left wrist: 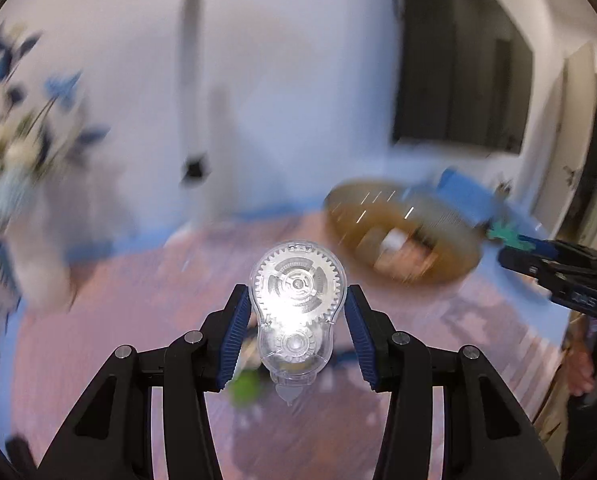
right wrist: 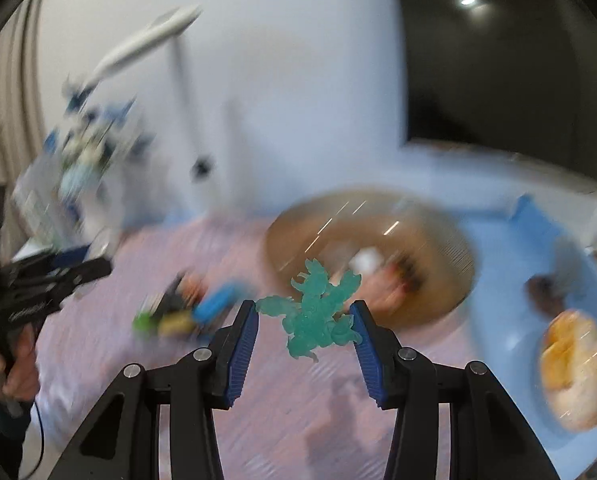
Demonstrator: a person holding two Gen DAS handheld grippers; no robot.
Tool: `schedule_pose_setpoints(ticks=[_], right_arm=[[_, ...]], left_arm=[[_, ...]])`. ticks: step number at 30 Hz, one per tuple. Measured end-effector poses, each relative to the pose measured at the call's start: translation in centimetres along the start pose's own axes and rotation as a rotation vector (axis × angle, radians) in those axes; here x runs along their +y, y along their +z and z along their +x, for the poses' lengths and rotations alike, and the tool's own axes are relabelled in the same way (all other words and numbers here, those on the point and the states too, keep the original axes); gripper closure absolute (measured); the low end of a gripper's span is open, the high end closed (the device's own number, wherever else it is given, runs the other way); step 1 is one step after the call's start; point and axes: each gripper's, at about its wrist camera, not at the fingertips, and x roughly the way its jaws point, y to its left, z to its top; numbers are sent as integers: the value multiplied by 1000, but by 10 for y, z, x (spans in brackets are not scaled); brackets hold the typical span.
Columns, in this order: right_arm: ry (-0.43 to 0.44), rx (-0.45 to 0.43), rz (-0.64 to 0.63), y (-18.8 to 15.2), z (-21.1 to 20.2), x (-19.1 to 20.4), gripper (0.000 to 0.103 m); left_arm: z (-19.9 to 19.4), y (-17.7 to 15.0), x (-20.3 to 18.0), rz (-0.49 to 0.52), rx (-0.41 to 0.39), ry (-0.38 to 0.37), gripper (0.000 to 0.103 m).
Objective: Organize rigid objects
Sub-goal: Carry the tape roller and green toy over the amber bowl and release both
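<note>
Clear plastic correction-tape dispenser, gears showing through its shell, clamped upright between the blue pads of the left gripper, nozzle tip pointing down, lifted clear of the pink-striped counter. Jaws partly closed, pressing on both flanks of the casing.

Translucent teal toy figure, spiky and many-limbed, pinched between the blue pads of the right gripper, likewise held above the counter. Jaws about a third open, left pad touching a limb, right pad against the body.

Beyond the figure at 1 o'clock in the right wrist view, a round brown woven basket with blurred small items inside, a white one among them. At 10 o'clock from the figure, a loose heap of small items on the counter: green, yellow, blue, black, orange, all smeared by motion. At 3 o'clock, a pale blue plate carrying something yellow-orange, too blurred to name.

At far 9 o'clock in the right view, the other gripper gripped by a hand. In the left view the teal figure at 3 o'clock, at the tip of the right gripper.

At 10 o'clock in the left view, a vase of blue and white flowers; behind, a white wall and a white lamp on a pole. At 1 o'clock, a dark screen.
</note>
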Motion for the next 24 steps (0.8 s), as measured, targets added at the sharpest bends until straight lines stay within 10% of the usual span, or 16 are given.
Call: schedule_pose_setpoints(ticks=[5, 16, 20, 24], right_arm=[[-43, -30, 181, 44, 10, -61, 57], [-89, 134, 294, 38, 72, -115, 56], [-130, 128, 295, 37, 70, -121, 29], [-135, 89, 286, 35, 52, -119, 29]], left_arm=[[43, 47, -32, -28, 11, -110, 58], [133, 38, -85, -16, 135, -161, 57], [135, 40, -90, 18, 116, -100, 23], [112, 42, -77, 9, 76, -94, 23]])
